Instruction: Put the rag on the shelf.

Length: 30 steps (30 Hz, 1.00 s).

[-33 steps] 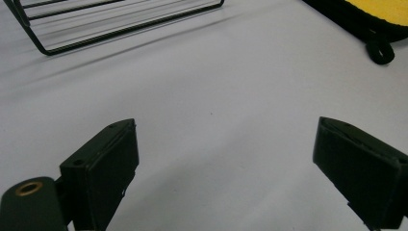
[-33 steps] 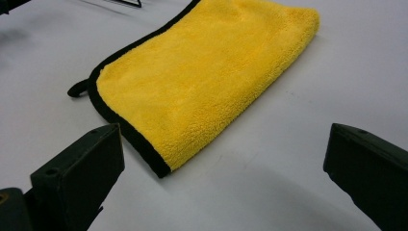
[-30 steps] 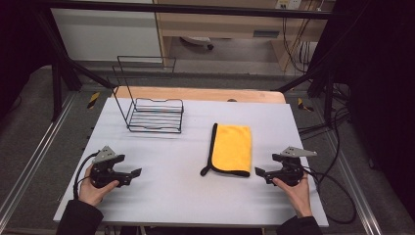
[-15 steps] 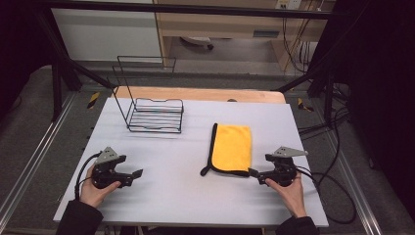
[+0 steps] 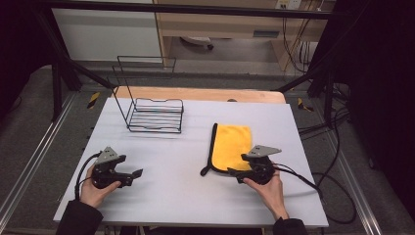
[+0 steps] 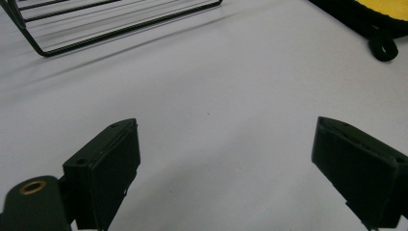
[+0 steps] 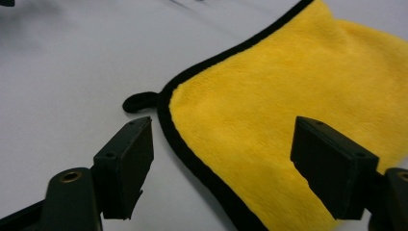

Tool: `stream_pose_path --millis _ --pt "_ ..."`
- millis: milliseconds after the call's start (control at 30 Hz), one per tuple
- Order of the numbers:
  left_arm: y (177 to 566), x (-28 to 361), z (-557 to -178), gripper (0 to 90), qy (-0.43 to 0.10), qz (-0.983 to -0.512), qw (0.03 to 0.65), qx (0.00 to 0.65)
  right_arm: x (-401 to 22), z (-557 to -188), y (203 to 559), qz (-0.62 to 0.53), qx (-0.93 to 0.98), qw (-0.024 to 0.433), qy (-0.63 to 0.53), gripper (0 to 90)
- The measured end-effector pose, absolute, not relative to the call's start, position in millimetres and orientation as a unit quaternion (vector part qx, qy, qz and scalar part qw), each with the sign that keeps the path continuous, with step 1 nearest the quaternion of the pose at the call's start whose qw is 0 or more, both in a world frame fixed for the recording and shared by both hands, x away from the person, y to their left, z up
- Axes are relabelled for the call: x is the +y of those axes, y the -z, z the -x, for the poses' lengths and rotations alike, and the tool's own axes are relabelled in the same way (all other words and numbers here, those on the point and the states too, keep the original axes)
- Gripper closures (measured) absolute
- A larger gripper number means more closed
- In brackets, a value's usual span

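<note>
Fingers spread wide, the right gripper has slid in to straddle the yellow microfibre cloth's six-o'clock corner, apparently readying a pinch, while the left gripper waits open at eight o'clock.

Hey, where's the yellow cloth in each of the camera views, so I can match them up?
High view: the yellow cloth lies flat right of table centre, just ahead of the right gripper.
Left gripper view: just its black-edged corner at the top right.
Right gripper view: it covers the right half of the picture, between and beyond the open jaws.
Shared landmark: the cloth's black hanging loop at its near corner.
</note>
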<state>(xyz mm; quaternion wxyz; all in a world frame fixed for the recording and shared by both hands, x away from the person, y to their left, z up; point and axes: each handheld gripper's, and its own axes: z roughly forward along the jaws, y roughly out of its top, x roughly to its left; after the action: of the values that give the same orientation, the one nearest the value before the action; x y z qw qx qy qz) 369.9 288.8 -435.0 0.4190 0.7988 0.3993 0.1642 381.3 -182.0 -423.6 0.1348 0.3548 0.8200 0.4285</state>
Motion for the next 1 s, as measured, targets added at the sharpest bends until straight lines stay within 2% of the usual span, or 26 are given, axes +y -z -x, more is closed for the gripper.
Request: stream_pose_path --millis 100,133,400,467,500,800,1000 --pt "435.3 289.0 -370.1 9.8 -0.165 -0.800 0.417 0.399 -171.5 -383.7 424.5 -0.350 0.827 0.131 -0.420 27.8" --pt "435.5 289.1 -370.2 9.8 -0.165 -0.799 0.417 0.400 -161.7 -386.8 426.0 -0.344 0.832 0.129 -0.415 31.7" --pt "435.6 289.9 -370.4 9.9 -0.165 -0.799 0.416 0.402 -129.4 -397.3 436.0 -0.320 0.857 0.134 -0.381 44.8" --pt "435.6 290.0 -370.3 10.2 -0.165 -0.799 0.416 0.401 -126.2 -398.5 437.3 -0.316 0.861 0.134 -0.375 45.8" --pt "435.6 290.2 -370.3 10.2 -0.165 -0.799 0.415 0.402 -121.2 -401.3 440.7 -0.317 0.862 0.135 -0.371 49.4" --pt "435.3 290.2 -369.9 10.7 -0.166 -0.799 0.416 0.402 -111.3 -404.1 448.3 -0.297 0.874 0.171 -0.344 54.6" --pt "435.7 289.9 -369.9 11.1 -0.164 -0.799 0.416 0.402 -111.6 -405.4 448.0 -0.292 0.878 0.173 -0.337 60.2"
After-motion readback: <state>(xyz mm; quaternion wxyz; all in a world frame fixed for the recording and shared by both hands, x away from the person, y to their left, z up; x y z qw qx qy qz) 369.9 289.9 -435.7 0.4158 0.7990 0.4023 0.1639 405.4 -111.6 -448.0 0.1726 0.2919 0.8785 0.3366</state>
